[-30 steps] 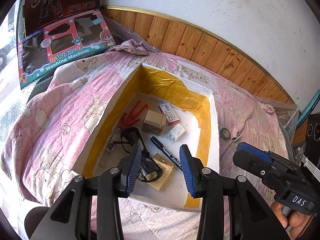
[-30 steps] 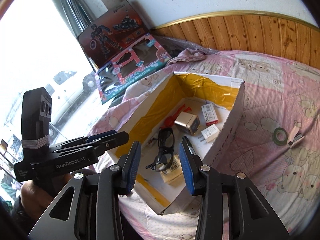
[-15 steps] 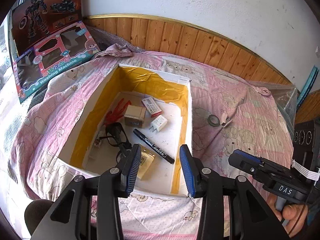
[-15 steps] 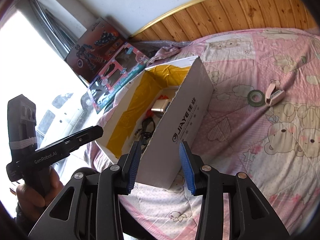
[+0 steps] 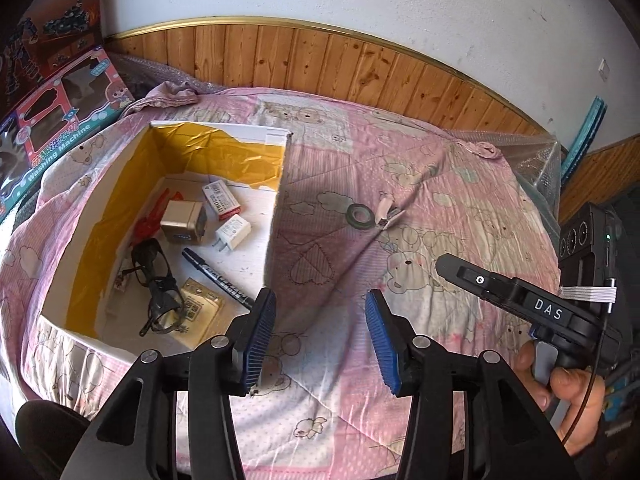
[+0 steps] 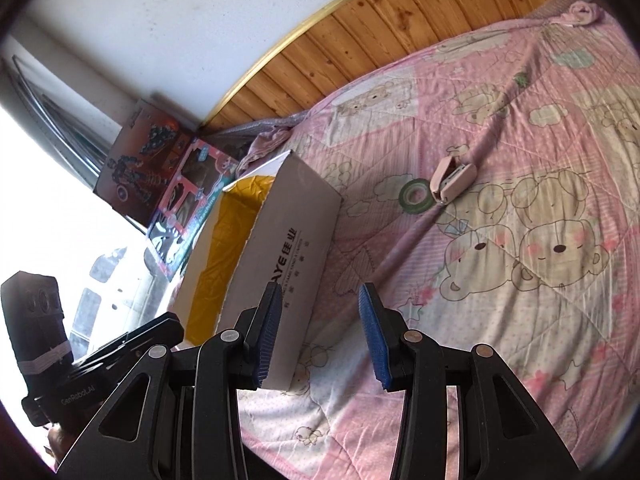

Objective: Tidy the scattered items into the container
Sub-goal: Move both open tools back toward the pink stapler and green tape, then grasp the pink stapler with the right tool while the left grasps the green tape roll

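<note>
Cardboard box (image 5: pixel 276 216) sits left on my bed (image 5: pixel 420 208), glasses (image 5: pixel 156 276) and pen (image 5: pixel 218 278) inside; tape (image 5: pixel 359 214) and clip (image 5: pixel 389 213) lie right of it; both my grippers' (image 5: pixel 320 340) (image 6: pixel 318 336) fingers gape empty

box (image 5: pixel 276 208): white cardboard, shiny yellow tape inside | blanket (image 5: pixel 400 184): soft pink cloth | wall panel (image 5: pixel 320 60): shiny wood | finger pads (image 5: pixel 260 336): ribbed blue rubber

"DAS": right gripper (image 5: pixel 548 312) | "Washing Machine": toy box (image 5: pixel 52 120) | "GenRobot.AI": left gripper (image 6: pixel 76 390)
</note>
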Demonstrator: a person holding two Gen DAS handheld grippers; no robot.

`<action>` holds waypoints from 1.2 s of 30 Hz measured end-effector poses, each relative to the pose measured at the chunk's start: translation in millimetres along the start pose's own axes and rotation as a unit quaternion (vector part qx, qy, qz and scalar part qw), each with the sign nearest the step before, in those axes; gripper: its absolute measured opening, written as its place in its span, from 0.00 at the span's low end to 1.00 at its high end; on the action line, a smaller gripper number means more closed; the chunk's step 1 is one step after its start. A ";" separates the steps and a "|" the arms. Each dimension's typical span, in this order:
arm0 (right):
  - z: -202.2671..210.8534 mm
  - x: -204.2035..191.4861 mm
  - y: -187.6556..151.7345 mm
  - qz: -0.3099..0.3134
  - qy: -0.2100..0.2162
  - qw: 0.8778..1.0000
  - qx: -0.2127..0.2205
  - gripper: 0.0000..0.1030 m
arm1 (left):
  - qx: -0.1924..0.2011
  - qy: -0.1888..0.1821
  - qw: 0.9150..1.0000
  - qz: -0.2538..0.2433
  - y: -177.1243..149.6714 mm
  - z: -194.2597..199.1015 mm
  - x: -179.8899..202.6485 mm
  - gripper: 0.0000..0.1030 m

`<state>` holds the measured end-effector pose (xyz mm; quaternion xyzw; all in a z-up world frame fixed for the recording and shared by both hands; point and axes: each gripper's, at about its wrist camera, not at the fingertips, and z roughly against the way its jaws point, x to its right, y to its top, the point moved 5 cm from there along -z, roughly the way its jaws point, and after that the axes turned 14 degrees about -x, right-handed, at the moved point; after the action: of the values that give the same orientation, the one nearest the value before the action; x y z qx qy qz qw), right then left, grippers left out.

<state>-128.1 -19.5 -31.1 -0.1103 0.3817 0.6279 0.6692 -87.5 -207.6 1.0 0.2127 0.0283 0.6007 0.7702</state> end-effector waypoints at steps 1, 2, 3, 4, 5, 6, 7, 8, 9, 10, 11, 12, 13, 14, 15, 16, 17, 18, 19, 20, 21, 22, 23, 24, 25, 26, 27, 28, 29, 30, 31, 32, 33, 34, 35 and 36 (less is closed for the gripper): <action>0.6 3.9 1.3 -0.005 -0.002 1.000 0.001 0.42 | -0.003 -0.003 1.000 -0.005 2.1 -3.5 5.2 0.47; 0.2 7.7 2.9 -0.010 -0.004 1.000 0.002 0.42 | -0.006 -0.006 1.000 -0.010 4.3 -7.3 10.2 0.47; -0.2 11.6 4.6 -0.014 -0.006 1.000 0.002 0.42 | -0.010 -0.008 1.000 -0.014 6.6 -11.4 15.3 0.48; -0.6 15.7 6.4 -0.019 -0.009 1.000 0.002 0.42 | -0.012 -0.011 1.000 -0.017 9.0 -15.6 19.8 0.48; -1.5 19.6 8.4 -0.023 -0.011 1.000 0.003 0.42 | -0.015 -0.014 1.000 -0.020 11.4 -20.1 23.9 0.48; -2.3 23.6 11.1 -0.028 -0.013 1.000 0.004 0.42 | -0.018 -0.018 0.999 -0.023 14.0 -25.3 27.9 0.48; -2.9 28.3 14.7 -0.034 -0.017 0.999 0.005 0.42 | -0.022 -0.022 0.999 -0.024 16.5 -30.5 30.8 0.48; -3.6 33.7 19.3 -0.040 -0.023 0.999 0.006 0.42 | -0.026 -0.026 0.999 -0.024 19.1 -35.7 33.3 0.48; -4.4 39.1 24.8 -0.043 -0.032 0.999 0.008 0.42 | -0.030 -0.031 0.999 -0.024 21.8 -40.6 35.8 0.48; -5.9 43.6 30.8 -0.045 -0.043 0.998 0.010 0.42 | -0.032 -0.037 0.999 -0.023 24.0 -45.0 38.0 0.48; -8.0 48.1 37.5 -0.045 -0.054 0.997 0.012 0.40 | -0.035 -0.042 0.998 -0.023 26.7 -49.5 40.0 0.48; -11.0 52.4 45.0 -0.045 -0.061 0.997 0.012 0.40 | -0.037 -0.046 0.998 -0.022 29.6 -54.1 42.3 0.48; -15.2 56.5 52.6 -0.045 -0.068 0.997 0.011 0.38 | -0.038 -0.051 0.998 -0.021 32.5 -58.7 43.9 0.48; -20.2 60.6 60.3 -0.044 -0.075 0.996 0.008 0.34 | -0.040 -0.055 0.997 -0.020 35.8 -63.2 45.3 0.48; -25.9 64.2 68.0 -0.042 -0.081 0.996 0.005 0.34 | -0.043 -0.059 0.997 -0.019 39.3 -68.0 46.2 0.48; -32.3 68.0 75.1 -0.040 -0.089 0.995 0.002 0.33 | -0.045 -0.063 0.997 -0.017 42.7 -73.1 47.1 0.48; -39.2 72.3 82.4 -0.040 -0.099 0.994 -0.001 0.31 | -0.049 -0.067 0.996 -0.015 47.0 -78.1 47.7 0.48; -46.3 76.5 89.9 -0.040 -0.108 0.993 -0.005 0.30 | -0.051 -0.071 0.996 -0.012 51.3 -82.7 48.1 0.48; -53.7 80.8 97.3 -0.040 -0.118 0.992 -0.008 0.27 | -0.053 -0.074 0.996 -0.011 55.2 -86.7 48.3 0.48; -61.1 85.3 104.7 -0.040 -0.131 0.991 -0.010 0.25 | -0.053 -0.077 0.996 -0.009 59.3 -90.2 48.3 0.48; -68.8 89.4 111.5 -0.038 -0.143 0.989 -0.014 0.23 | -0.054 -0.080 0.995 -0.006 63.0 -93.8 47.9 0.48; -76.4 93.5 117.9 -0.034 -0.155 0.987 -0.017 0.19 | -0.056 -0.084 0.995 -0.003 66.4 -97.4 47.4 0.48; -83.7 97.8 123.4 -0.031 -0.166 0.985 -0.020 0.18 | -0.057 -0.086 0.995 0.000 69.6 -100.8 46.5 0.48; -90.8 102.5 127.6 -0.027 -0.178 0.983 -0.024 0.18 | -0.058 -0.089 0.994 0.003 72.4 -104.4 45.3 0.48; -97.4 108.0 129.8 -0.023 -0.189 0.981 -0.030 0.16 | -0.061 -0.091 0.994 0.006 74.9 -107.7 44.5 0.48; -100.0 111.5 130.7 -0.016 -0.193 0.981 -0.028 0.07 | -0.063 -0.093 0.994 0.009 76.7 -111.1 43.4 0.48; -99.6 112.4 130.5 -0.006 -0.198 0.980 -0.027 0.06 | -0.065 -0.095 0.993 0.011 78.6 -114.7 42.6 0.48; -97.3 113.4 128.8 0.000 -0.205 0.978 -0.031 0.04 | -0.067 -0.097 0.993 0.013 80.0 -118.1 40.9 0.48; -93.3 116.1 125.5 -0.003 -0.212 0.977 -0.035 0.05 | -0.068 -0.098 0.993 0.016 81.3 -121.3 39.7 0.48; -89.1 121.2 121.5 -0.011 -0.211 0.977 -0.039 0.09 | -0.069 -0.101 0.992 0.020 83.0 -124.2 38.6 0.48; -86.0 126.5 116.6 -0.019 -0.206 0.977 -0.041 0.10 | -0.069 -0.104 0.992 0.024 84.1 -126.8 37.6 0.48; -84.4 131.6 111.8 -0.024 -0.207 0.977 -0.044 0.11 | -0.069 -0.107 0.992 0.027 85.3 -129.7 37.3 0.48; -83.0 136.3 107.8 -0.028 -0.209 0.976 -0.046 0.11 | -0.069 -0.110 0.991 0.029 86.1 -132.7 37.6 0.48; -81.3 139.4 105.0 -0.032 -0.206 0.977 -0.045 0.11 | -0.071 -0.113 0.991 0.031 86.6 -135.8 37.9 0.48; -78.9 140.8 103.5 -0.037 -0.199 0.978 -0.042 0.11 | -0.073 -0.116 0.990 0.032 86.8 -138.6 38.2 0.48; -75.7 140.8 102.9 -0.042 -0.194 0.979 -0.037 0.11 | -0.076 -0.117 0.990 0.032 86.7 -141.2 38.8 0.48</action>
<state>-262.8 58.8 -140.3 -0.0268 0.2160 0.6223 0.7519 -198.2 -113.5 -87.7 0.2232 -0.1141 0.5963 0.7626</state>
